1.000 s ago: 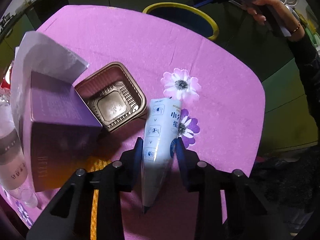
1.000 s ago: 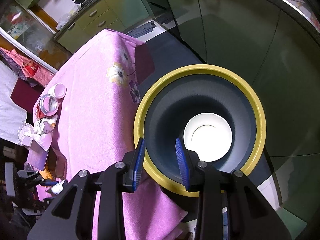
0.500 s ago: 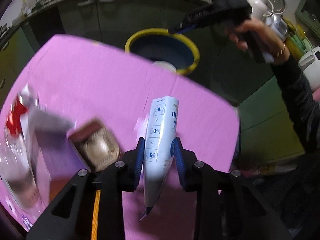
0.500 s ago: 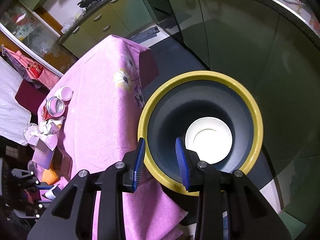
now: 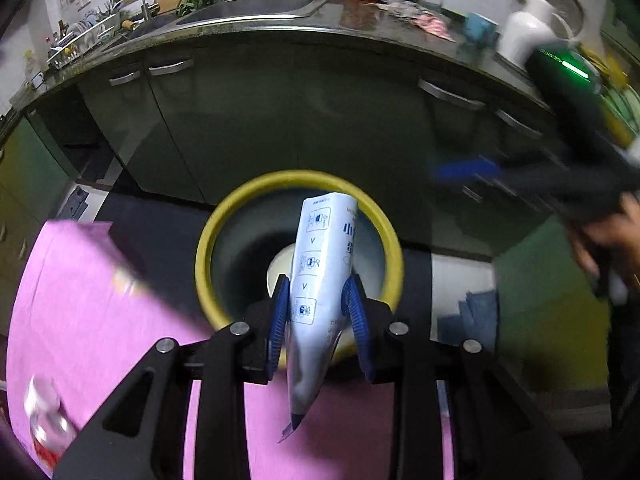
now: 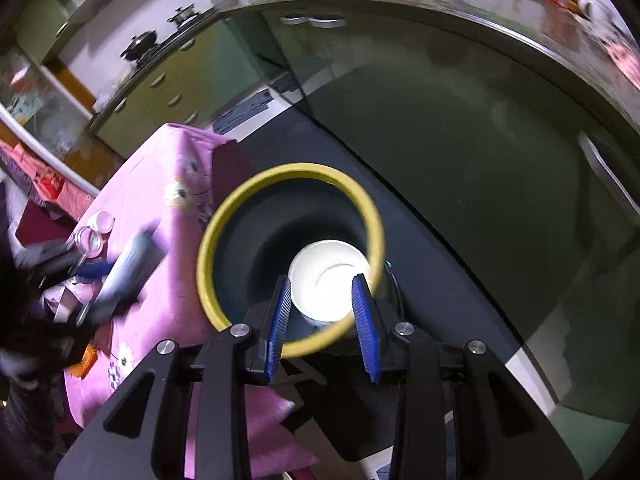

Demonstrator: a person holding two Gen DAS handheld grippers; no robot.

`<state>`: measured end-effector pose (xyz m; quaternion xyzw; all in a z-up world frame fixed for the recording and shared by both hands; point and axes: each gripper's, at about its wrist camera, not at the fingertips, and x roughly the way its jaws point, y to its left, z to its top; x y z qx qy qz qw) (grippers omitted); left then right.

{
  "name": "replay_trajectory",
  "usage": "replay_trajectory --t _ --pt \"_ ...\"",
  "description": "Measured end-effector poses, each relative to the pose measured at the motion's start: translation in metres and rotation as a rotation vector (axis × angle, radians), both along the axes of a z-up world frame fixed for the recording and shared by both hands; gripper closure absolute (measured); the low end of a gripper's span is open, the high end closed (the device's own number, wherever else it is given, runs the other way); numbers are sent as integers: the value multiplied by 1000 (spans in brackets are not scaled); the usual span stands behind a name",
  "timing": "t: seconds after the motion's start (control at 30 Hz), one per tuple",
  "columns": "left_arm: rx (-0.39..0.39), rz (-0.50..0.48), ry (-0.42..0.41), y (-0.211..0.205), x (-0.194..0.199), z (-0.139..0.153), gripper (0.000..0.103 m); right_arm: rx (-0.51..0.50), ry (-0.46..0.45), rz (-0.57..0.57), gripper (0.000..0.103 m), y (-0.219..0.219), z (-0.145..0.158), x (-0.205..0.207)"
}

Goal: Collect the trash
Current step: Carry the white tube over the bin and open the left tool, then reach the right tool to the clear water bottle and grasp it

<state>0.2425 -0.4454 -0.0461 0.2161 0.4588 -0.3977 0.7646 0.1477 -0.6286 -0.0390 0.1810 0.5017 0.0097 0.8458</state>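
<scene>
- Over the yellow-rimmed bin (image 5: 298, 184) on the dark floor beside the table, the left gripper (image 5: 318, 304) clamps a white and blue packet (image 5: 320, 264) between its blue pads, printed end up and pointed tail hanging below the jaws.
- Judging by this, the packet is at the drop point but not yet released; opening the jaws is what remains for this piece.
- In the bin's bottom lies a white round dish-like piece (image 6: 330, 280), so at least one item appears already collected.
- The right gripper (image 6: 322, 310) holds nothing; its jaws stand apart with only the bin seen between them.
- On the pink tablecloth (image 6: 132, 196) more bits remain: a clear round lid (image 6: 89, 239), a small pink cap (image 6: 102, 220) and crumpled wrappers near them, too blurred to name.
- The task looks partly done, with several pickups left.
</scene>
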Motion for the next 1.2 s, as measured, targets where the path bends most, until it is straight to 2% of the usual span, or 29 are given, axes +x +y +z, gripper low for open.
replay_trajectory --t 0.1,0.17,0.2,0.33,0.47,0.6,0.63,0.67,0.77,0.97,1.07,1.2 --pt "-3 49 23 -23 24 -21 66 -1 8 -21 71 -14 -3 -12" --pt "4 85 30 -27 35 -32 40 -5 15 -27 71 -19 -5 -16" --pt "1 94 27 -24 38 -34 37 -8 18 -29 71 -21 -5 -16" --pt "-24 108 53 -13 37 -33 37 -21 20 -22 71 -20 -4 -15" --pt "-100 109 45 19 8 2 37 -42 25 30 71 1 -2 -6" --pt "-171 152 14 79 -25 42 35 -54 32 128 71 44 0 7" --pt "-188 172 -10 102 -37 54 30 -57 33 155 71 55 1 9" --pt "-199 194 -33 122 -46 64 25 -61 31 200 71 74 3 14" --pt "-240 286 -88 189 -72 84 22 -58 20 349 71 132 9 25" --pt "-280 562 -207 321 -123 96 22 -65 7 635 71 250 14 46" --pt "-321 667 -186 371 -141 93 22 -85 23 733 71 299 7 55" --pt "-335 748 -167 409 -155 85 22 -88 73 789 71 342 -10 72"
